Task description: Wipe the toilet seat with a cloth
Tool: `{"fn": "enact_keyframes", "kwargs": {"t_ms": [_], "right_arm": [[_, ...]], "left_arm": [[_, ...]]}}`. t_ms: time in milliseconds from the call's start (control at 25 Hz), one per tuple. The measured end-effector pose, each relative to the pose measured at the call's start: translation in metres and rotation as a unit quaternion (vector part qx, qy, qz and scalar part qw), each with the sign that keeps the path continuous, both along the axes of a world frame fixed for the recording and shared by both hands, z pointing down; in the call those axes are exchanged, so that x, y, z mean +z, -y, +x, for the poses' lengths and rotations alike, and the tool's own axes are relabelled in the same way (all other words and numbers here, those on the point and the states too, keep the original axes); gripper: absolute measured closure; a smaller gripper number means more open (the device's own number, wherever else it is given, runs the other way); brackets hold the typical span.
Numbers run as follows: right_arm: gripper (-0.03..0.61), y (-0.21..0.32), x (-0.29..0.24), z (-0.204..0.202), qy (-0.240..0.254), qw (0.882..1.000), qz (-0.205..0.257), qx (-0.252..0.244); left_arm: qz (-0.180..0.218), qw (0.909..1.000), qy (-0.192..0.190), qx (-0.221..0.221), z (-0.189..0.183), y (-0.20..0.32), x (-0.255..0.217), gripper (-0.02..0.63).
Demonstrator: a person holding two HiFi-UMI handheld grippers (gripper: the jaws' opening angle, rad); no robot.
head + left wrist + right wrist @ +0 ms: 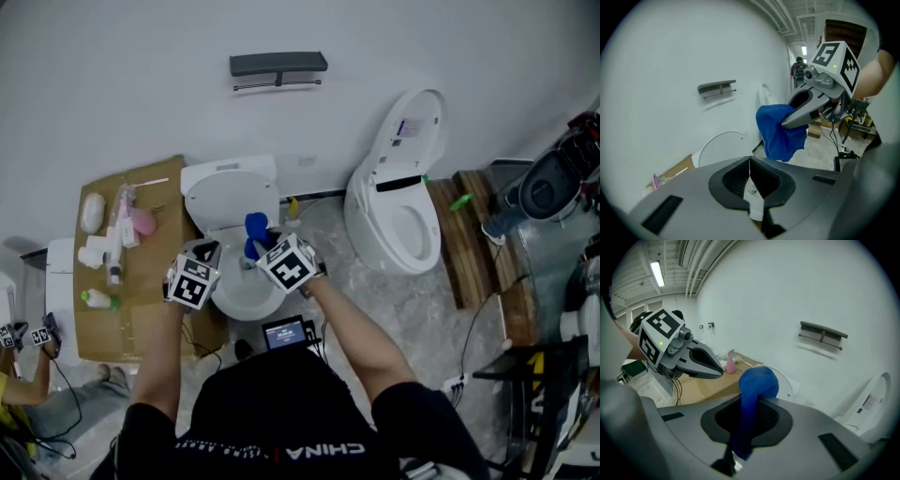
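Observation:
In the head view a small white toilet stands against the wall with its lid raised. My right gripper is above the bowl, shut on a blue cloth that bulges out past the jaws. The right gripper view shows that cloth pinched between the jaws and hanging down through them. My left gripper is just left of the bowl, shut with nothing in it. In the left gripper view its jaws meet in a closed line, and the right gripper with the cloth hangs ahead of them.
A cardboard box left of the toilet carries a pink bottle and several white bottles. A grey holder is fixed to the wall. A second, larger toilet stands to the right, beside wooden boards. A small screen lies on the floor.

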State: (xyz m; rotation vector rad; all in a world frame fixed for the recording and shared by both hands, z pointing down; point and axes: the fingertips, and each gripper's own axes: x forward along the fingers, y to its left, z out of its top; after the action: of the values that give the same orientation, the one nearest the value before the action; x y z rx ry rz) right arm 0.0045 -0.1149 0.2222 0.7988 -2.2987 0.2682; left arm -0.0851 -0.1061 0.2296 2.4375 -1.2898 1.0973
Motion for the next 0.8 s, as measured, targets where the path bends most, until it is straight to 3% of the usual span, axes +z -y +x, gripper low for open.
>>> {"fn": "enact_keyframes", "kwargs": {"t_ms": [480, 800], "right_arm": [[0.529, 0.015, 0.024, 0.011, -0.003, 0.999, -0.025, -0.023], [0.529, 0.030, 0.095, 0.021, -0.007, 0.997, -0.056, -0.057]], "left_arm": [[-0.021, 0.9996, 0.003, -0.017, 0.012, 0.013, 0.017, 0.601], [-0.064, 0.9953, -0.005, -0.072, 0.006, 0.023, 0.075, 0.602]]}}
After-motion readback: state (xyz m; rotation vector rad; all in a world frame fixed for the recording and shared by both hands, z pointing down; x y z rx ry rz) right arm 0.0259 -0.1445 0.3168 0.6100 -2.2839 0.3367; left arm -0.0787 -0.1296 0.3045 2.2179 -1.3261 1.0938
